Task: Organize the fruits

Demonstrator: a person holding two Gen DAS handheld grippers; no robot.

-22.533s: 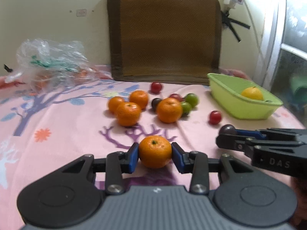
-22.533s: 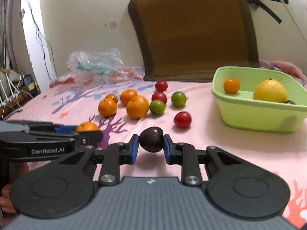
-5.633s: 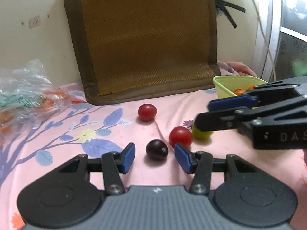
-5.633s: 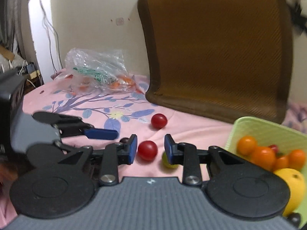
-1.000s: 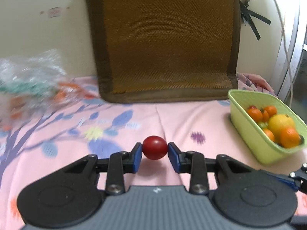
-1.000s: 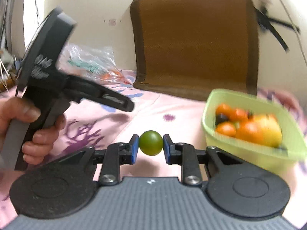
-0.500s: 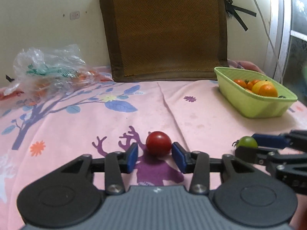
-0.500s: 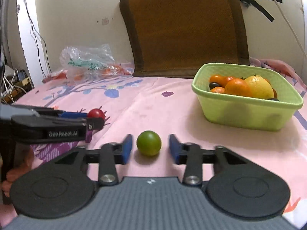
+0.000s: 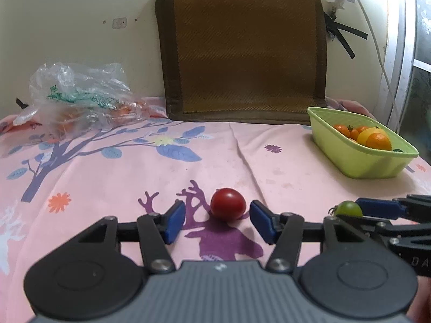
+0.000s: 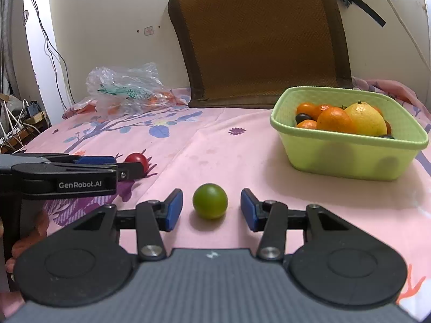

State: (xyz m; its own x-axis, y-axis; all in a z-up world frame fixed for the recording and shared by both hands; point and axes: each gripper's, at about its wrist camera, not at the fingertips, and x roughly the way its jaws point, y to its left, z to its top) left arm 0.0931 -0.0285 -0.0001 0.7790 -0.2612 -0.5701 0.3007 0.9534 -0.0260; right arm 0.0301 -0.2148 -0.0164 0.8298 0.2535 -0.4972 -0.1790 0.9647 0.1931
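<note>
Nearest the cameras, on the pink flowered cloth (image 9: 107,185), each tool sits low with its jaws spread around a small fruit. The left tool (image 9: 217,222) brackets a red fruit (image 9: 228,207) that rests on the cloth, touching neither blue pad. The right tool (image 10: 211,209) likewise frames a green fruit (image 10: 210,201), clear gaps on both sides. Farther off at the right stands the green basket (image 10: 350,158), already heaped with oranges, a yellow citrus and darker small fruit. At the far left lies a crumpled plastic bag (image 9: 80,94), and a brown woven mat (image 9: 242,53) leans on the wall behind. These two look like the last loose fruits. Next, each tool should press its pads together on its fruit, gently since both are round and could roll, then carry it to the basket.
</note>
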